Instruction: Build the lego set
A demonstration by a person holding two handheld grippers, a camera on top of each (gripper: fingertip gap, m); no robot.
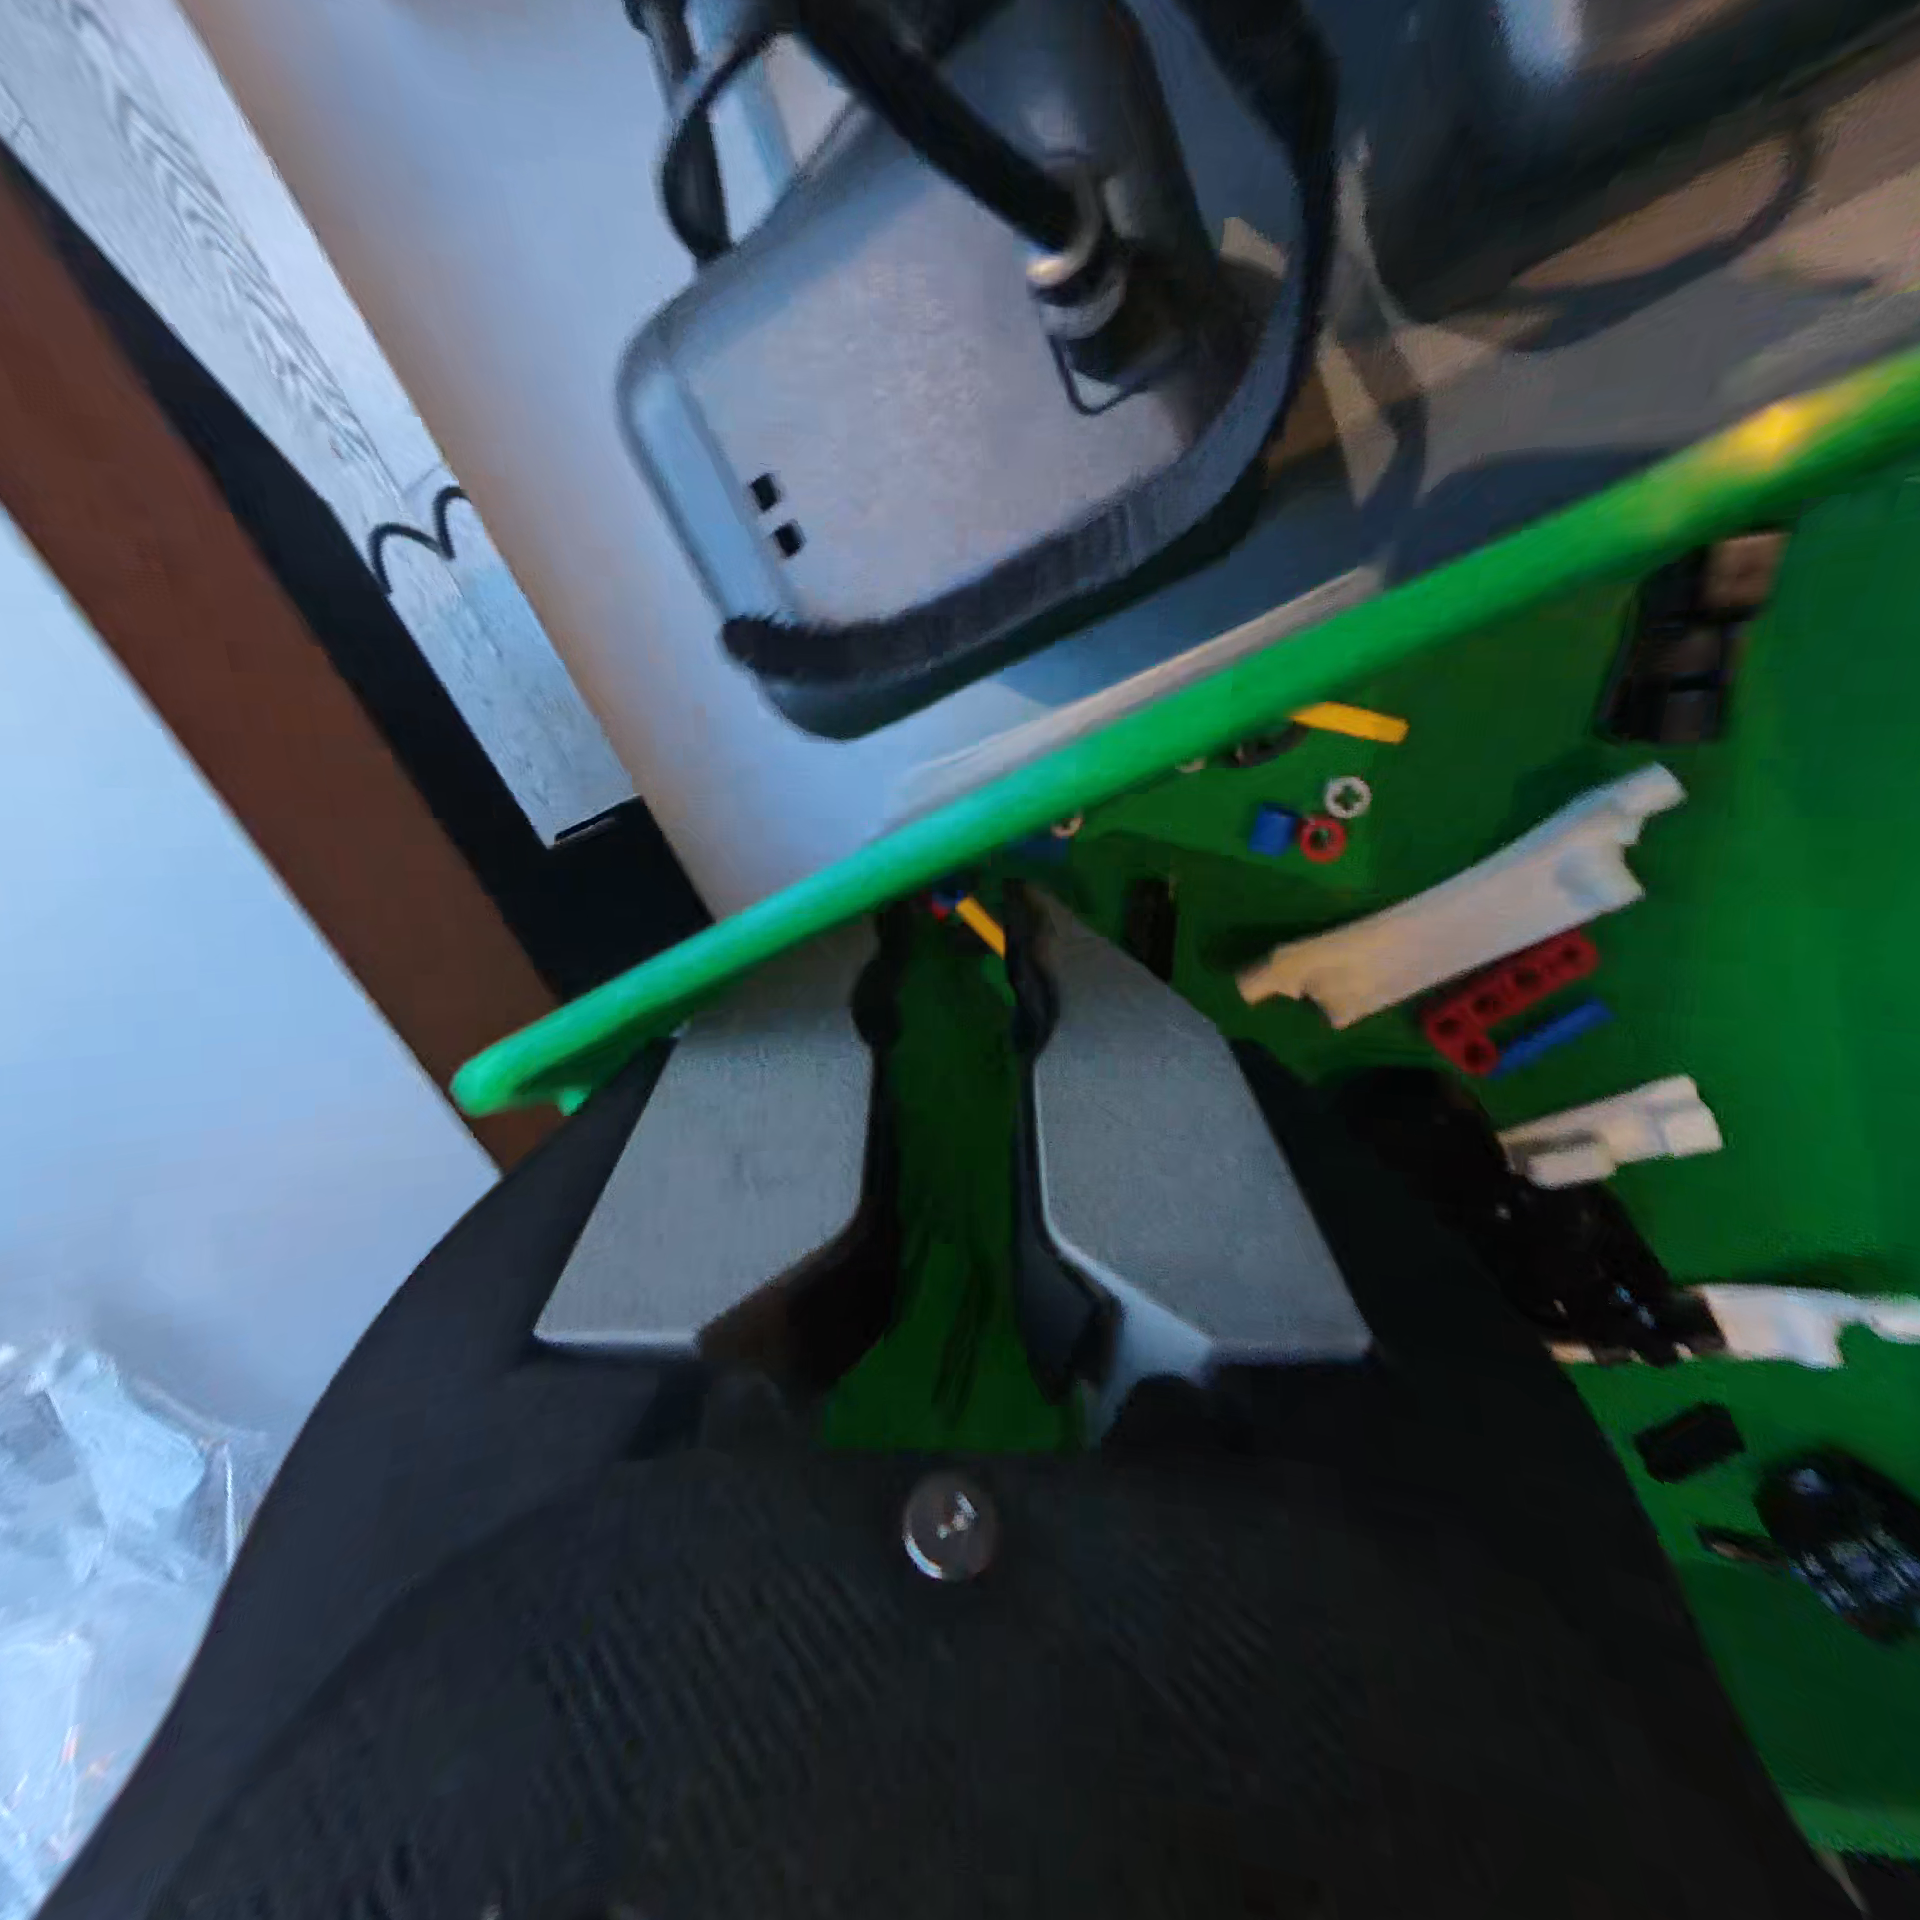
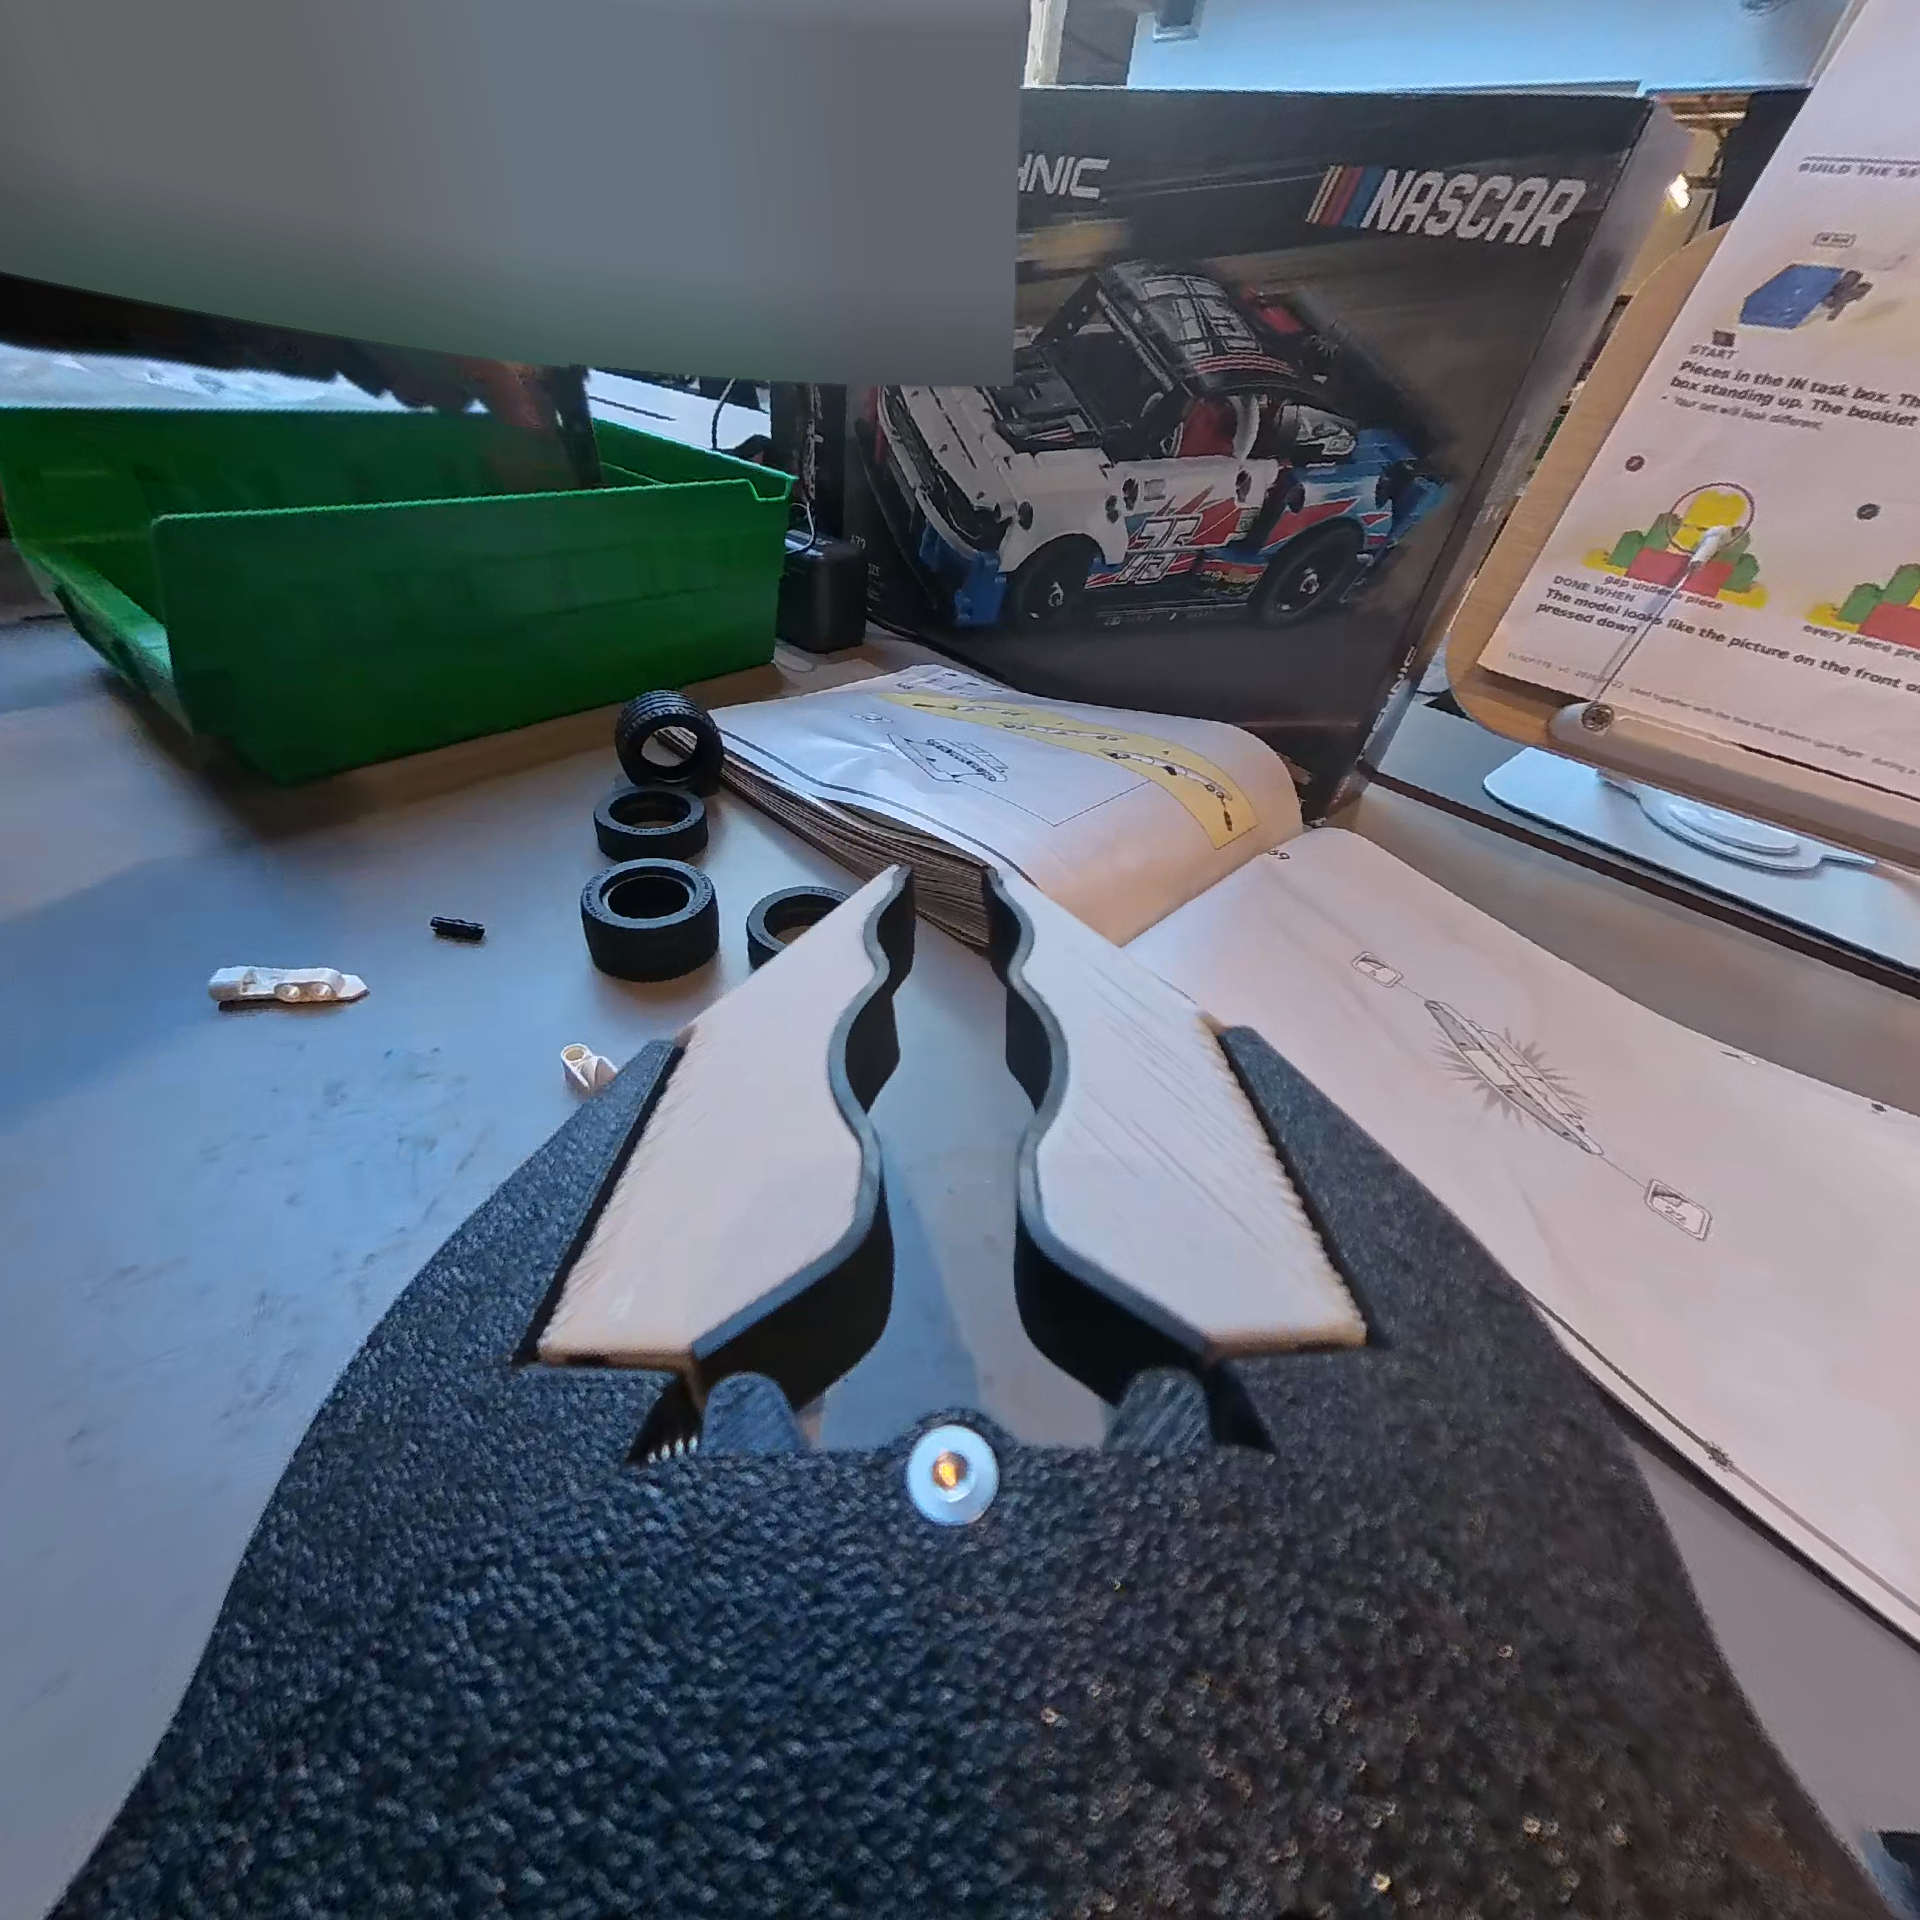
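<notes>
In the left wrist view my left gripper (image 1: 954, 940) reaches into a green bin (image 1: 1039, 800), tips just under its near rim. Its jaws stand a little apart with the green floor showing between them; small yellow, blue and red pieces (image 1: 979, 920) lie just past the tips, blurred. The bin holds white panels (image 1: 1455, 914), a red beam (image 1: 1507, 997), a blue axle (image 1: 1553, 1034) and black parts (image 1: 1538, 1247). In the right wrist view my right gripper (image 2: 948, 894) hovers open and empty over the table, next to several black tyres (image 2: 649, 920).
The green bin (image 2: 468, 582) stands at back left. An open instruction booklet (image 2: 1039, 790), the set's box (image 2: 1247, 416) and a sheet on a stand (image 2: 1714, 468) lie ahead and right. A black pin (image 2: 457, 928) and white pieces (image 2: 286, 984) lie left. A grey cabled box (image 1: 914, 436) sits behind the bin. Across from one pair of fingers to the other is roughly 55 cm.
</notes>
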